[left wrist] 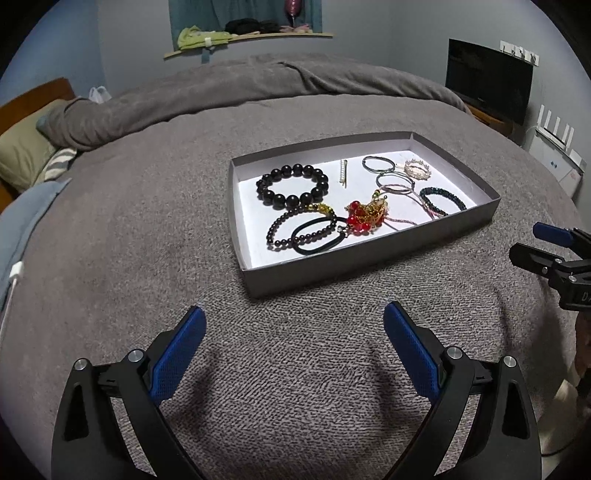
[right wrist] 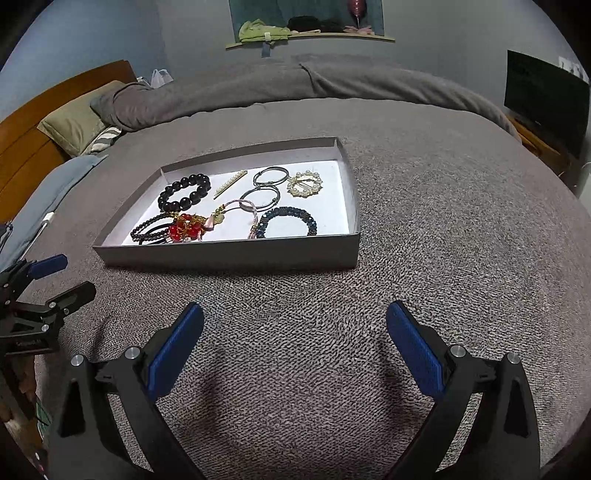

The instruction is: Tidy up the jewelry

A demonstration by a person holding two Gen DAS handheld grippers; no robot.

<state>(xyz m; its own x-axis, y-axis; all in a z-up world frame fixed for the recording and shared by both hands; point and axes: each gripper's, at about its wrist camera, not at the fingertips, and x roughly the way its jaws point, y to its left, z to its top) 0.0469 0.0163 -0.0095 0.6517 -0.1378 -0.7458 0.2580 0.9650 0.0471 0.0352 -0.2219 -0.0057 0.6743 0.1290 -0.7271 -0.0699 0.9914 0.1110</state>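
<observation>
A shallow grey box lid with a white floor lies on the grey bed cover and holds the jewelry. Inside are a big black bead bracelet, a small dark bead bracelet, a black hair tie, a red and gold bead piece, a gold hair clip, two metal rings, a pearl brooch and a dark blue bracelet. My left gripper and right gripper both stand open and empty over the cover, in front of the lid.
The grey bed cover spreads all around the lid. Pillows and a wooden headboard are at the left, a dark screen at the right, a shelf with clothes on the back wall. A white cable lies left.
</observation>
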